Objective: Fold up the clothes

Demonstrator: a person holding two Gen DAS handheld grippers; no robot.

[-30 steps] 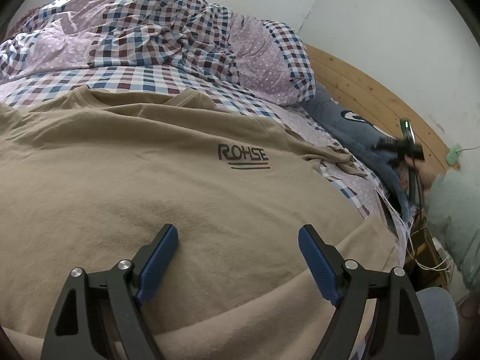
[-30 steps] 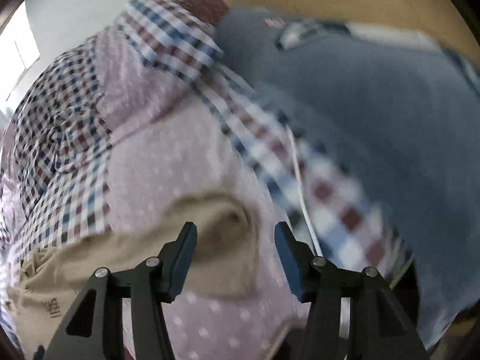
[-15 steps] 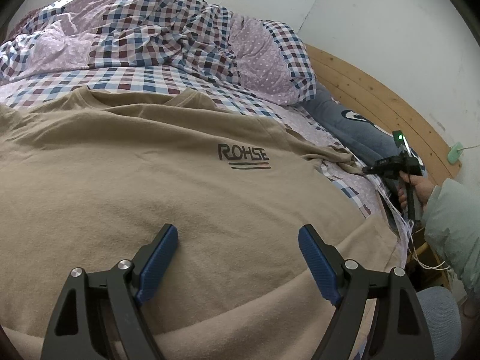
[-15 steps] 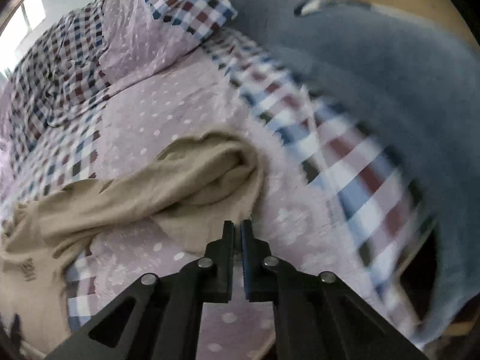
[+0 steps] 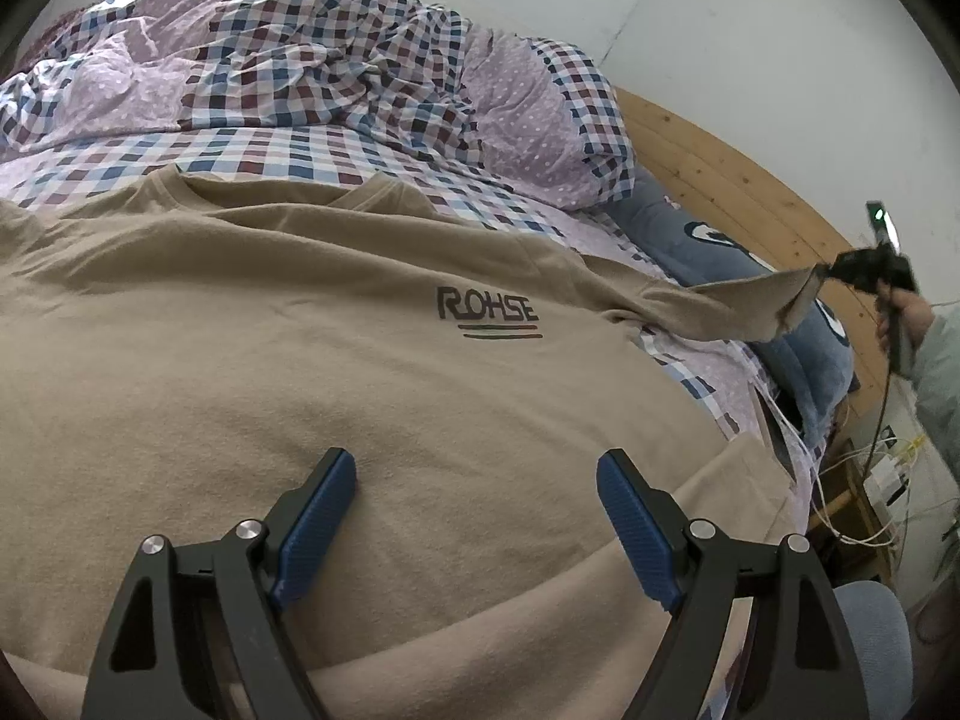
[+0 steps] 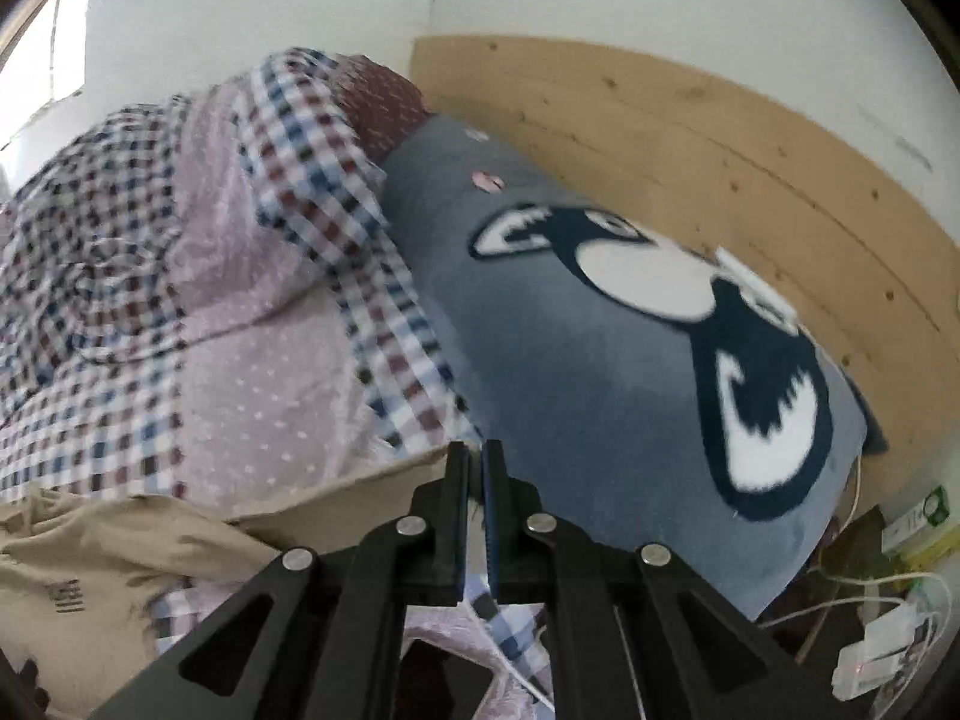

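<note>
On the checked and dotted lilac bedsheet (image 5: 312, 150), a tan cotton T-shirt with a dark "ROHSE" print (image 5: 252, 348) lies spread front-up, its right sleeve (image 5: 738, 306) lifted off the bed.

Over the shirt's near hem hovers the left gripper (image 5: 474, 504), blue-padded jaws wide apart with nothing between them. At the far right, the right gripper (image 5: 831, 273), held by a hand (image 5: 909, 318) in a pale green cuff, has its jaws closed on the sleeve's edge, pulling it taut above a grey-blue pillow with a dark and white cartoon face (image 6: 600, 360). From the right wrist view the black fingers (image 6: 459, 498) sit nearly together, tan cloth reaching to them from the left. Behind the pillow runs a pine headboard (image 6: 750, 150); a rumpled duvet of the same checked fabric (image 5: 336, 60) is heaped far left.
</note>
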